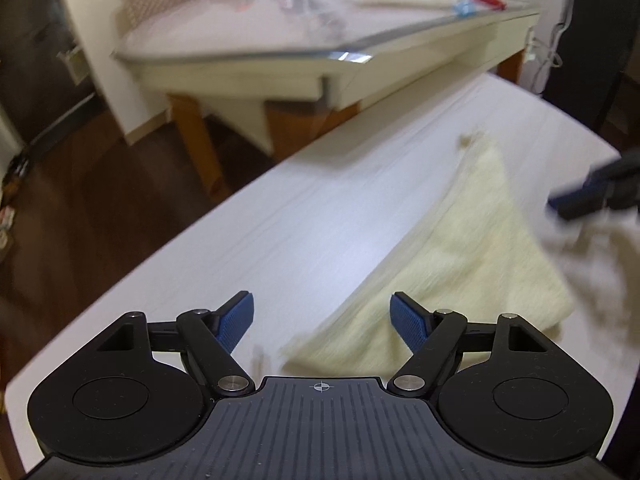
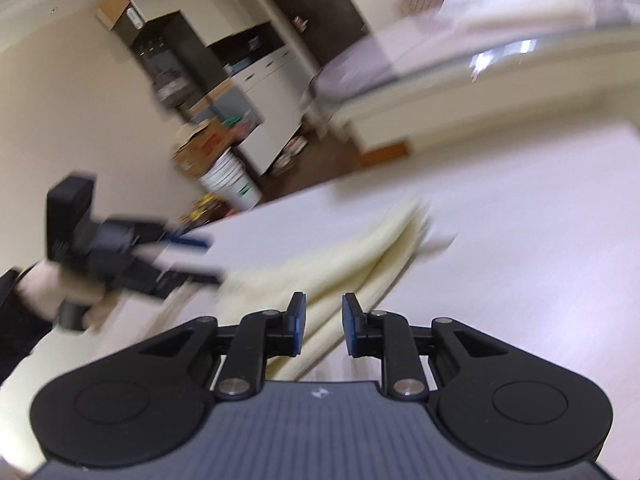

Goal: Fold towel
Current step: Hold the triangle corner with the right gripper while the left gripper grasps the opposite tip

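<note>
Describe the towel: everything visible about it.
The towel is cream terry cloth, lying folded on the white table. In the right wrist view its stacked layers show along one edge. Neither gripper presses on it; motion blur hides finer detail.

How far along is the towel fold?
Done: the cream terry towel lies folded in layers on the white table. In hand: nothing; the left gripper and right gripper are both open. Left: possibly another fold; blur hides the final shape.
</note>
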### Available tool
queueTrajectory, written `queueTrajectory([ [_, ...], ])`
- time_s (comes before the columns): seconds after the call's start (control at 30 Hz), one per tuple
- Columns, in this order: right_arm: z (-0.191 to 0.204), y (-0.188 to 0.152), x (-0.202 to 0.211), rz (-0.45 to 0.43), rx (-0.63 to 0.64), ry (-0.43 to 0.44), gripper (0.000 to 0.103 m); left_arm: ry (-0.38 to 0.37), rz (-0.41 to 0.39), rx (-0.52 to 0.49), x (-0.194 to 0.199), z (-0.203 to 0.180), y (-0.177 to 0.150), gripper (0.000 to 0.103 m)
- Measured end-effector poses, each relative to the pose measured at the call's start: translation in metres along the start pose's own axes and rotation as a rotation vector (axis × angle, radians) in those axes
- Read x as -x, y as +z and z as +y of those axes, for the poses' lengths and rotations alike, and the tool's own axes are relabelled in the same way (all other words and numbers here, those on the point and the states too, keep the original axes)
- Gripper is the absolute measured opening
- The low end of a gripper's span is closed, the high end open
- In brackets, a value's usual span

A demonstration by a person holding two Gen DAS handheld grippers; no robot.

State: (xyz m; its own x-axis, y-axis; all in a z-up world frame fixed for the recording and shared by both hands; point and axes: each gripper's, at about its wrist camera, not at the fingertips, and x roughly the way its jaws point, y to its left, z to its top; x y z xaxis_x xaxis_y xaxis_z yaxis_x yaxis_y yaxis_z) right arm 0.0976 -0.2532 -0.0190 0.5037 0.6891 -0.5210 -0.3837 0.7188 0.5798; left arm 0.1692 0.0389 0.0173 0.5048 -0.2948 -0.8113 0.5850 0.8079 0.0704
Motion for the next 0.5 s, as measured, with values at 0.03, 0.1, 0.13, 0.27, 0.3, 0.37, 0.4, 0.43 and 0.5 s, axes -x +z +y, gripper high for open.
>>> queueTrajectory([
  [0.03, 0.0, -0.003, -0.003, -0.002, -0.012, 0.001, 0.023, -0.013, -0.012, -0.013, 0.0, -0.005, 0.006, 0.08],
  [0.1, -0.001, -0.006, -0.009, -0.008, -0.04, 0.006, 0.023, -0.053, -0.033, -0.05, -0.003, -0.017, 0.02, 0.08],
  [0.13, -0.002, -0.006, -0.011, -0.016, -0.05, 0.009, 0.023, -0.066, -0.039, -0.067, -0.005, -0.023, 0.025, 0.08],
  [0.27, -0.002, -0.004, -0.018, -0.037, -0.07, 0.0, 0.025, -0.093, -0.039, -0.129, -0.02, -0.041, 0.044, 0.072],
  [0.3, -0.003, -0.003, -0.02, -0.036, -0.072, -0.004, 0.025, -0.108, -0.035, -0.134, -0.024, -0.044, 0.047, 0.068],
  [0.37, -0.005, -0.001, -0.026, -0.03, -0.076, -0.003, 0.025, -0.148, -0.025, -0.144, -0.035, -0.048, 0.055, 0.065],
  [0.4, -0.006, -0.001, -0.028, -0.027, -0.077, -0.004, 0.025, -0.166, -0.022, -0.147, -0.039, -0.049, 0.057, 0.065],
  [0.43, -0.007, -0.002, -0.03, -0.023, -0.08, -0.001, 0.025, -0.18, -0.02, -0.146, -0.041, -0.05, 0.058, 0.066],
  [0.5, -0.01, -0.002, -0.034, -0.018, -0.087, 0.005, 0.022, -0.229, -0.015, -0.147, -0.045, -0.051, 0.06, 0.067],
])
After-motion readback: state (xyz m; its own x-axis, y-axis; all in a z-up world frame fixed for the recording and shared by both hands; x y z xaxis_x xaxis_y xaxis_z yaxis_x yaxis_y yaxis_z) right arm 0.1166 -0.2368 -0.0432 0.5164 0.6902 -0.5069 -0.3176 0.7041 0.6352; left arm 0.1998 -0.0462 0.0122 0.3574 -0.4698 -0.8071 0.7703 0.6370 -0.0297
